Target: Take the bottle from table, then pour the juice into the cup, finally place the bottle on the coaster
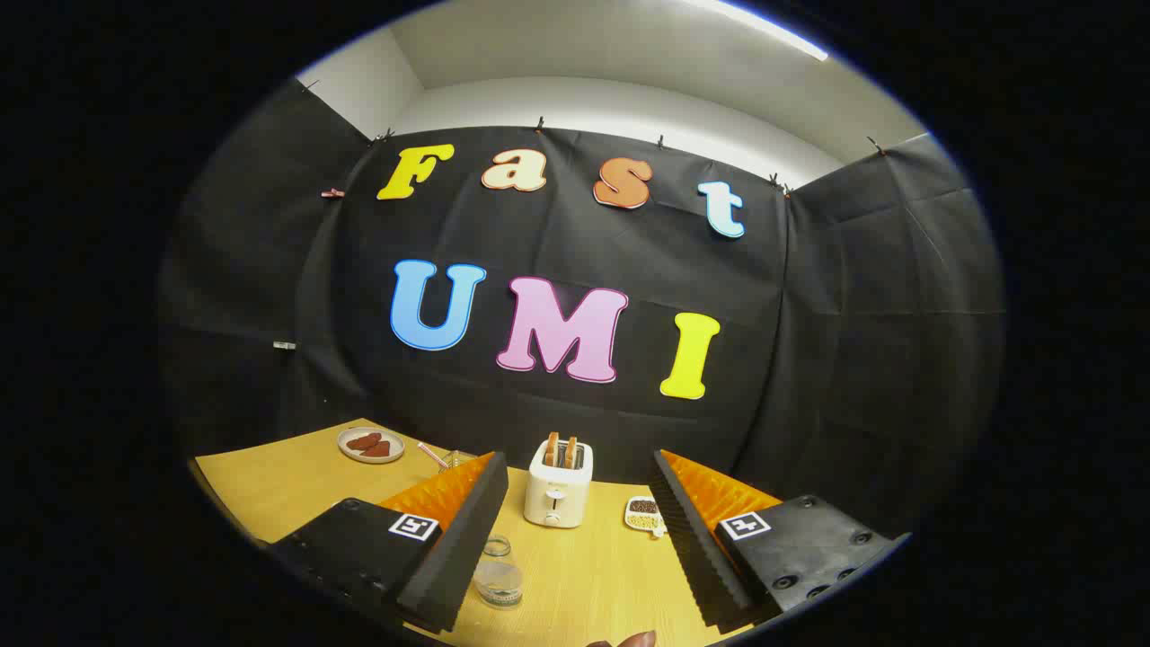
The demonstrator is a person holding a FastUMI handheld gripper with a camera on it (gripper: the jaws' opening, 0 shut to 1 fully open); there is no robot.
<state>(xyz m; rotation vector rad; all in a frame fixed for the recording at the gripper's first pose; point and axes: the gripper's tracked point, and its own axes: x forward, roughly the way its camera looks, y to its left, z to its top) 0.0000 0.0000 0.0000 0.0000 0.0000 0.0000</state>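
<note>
Cup, a small clear glass jar [497, 575], stands on yellow wooden surface [593, 575] betw. tool [575, 526] fingers, nearer left one. Tool open, empty. Bottle location unconfirmed. Recommend: lower tool, locate bottle, avoid white toaster [557, 490] beyond.

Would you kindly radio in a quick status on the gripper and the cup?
Hand-held gripper open, holding nothing. Glass cup upright on the table, beside one finger. Toaster stands beyond the fingers, past the cup.

Matt wood-grain table [575, 575], clear glass cup [498, 575]
</note>
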